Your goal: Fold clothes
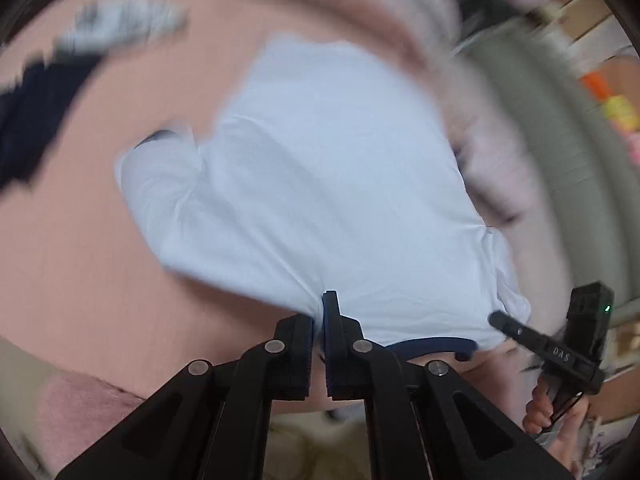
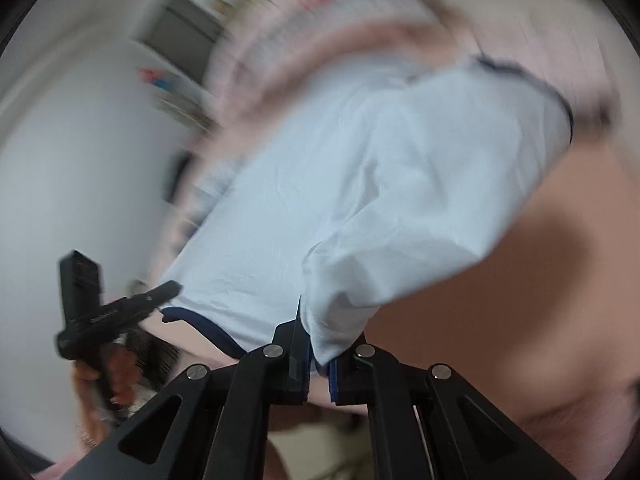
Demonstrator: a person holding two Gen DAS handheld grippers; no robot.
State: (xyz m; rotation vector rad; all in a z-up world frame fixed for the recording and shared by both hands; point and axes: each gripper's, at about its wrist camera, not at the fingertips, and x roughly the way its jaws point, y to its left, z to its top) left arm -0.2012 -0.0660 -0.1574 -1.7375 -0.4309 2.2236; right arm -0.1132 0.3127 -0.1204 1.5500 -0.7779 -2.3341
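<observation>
My left gripper (image 1: 319, 344) was matte black, with angular linked arms, round silver pivot screws and blue pads (image 1: 330, 312) lining its fingers. My right gripper (image 2: 319, 354) looked the same. A small green light glowed on its far housing.

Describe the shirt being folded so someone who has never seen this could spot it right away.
Look at the pink surface. The shirt hangs over its middle, pinched at the near edge by the left gripper and the right gripper. Unlike the dark clothes further back, it is pale blue with navy trim.
</observation>
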